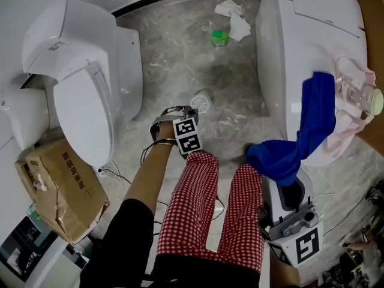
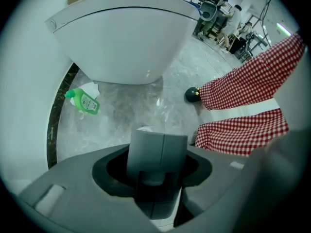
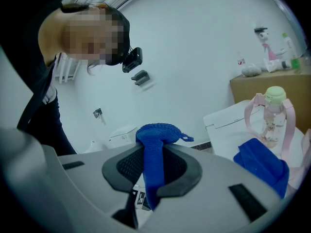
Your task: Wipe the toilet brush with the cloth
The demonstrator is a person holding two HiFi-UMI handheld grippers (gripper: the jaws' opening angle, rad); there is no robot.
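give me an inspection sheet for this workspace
surface: grey marble floor with a drain
job's things: blue cloth draped off the right toilet; brush not seen
clutter: green bottle, tissues, cardboard box, pink cloth
grippers: left gripper jaws shut, empty, low over the floor; right gripper jaws shut on the cloth
cables: thin wires on the floor
surroundings: left toilet, checked trousers

light: bright, even, soft shadows | gripper views: fisheye, dark vignetted corners | near foreground blurred
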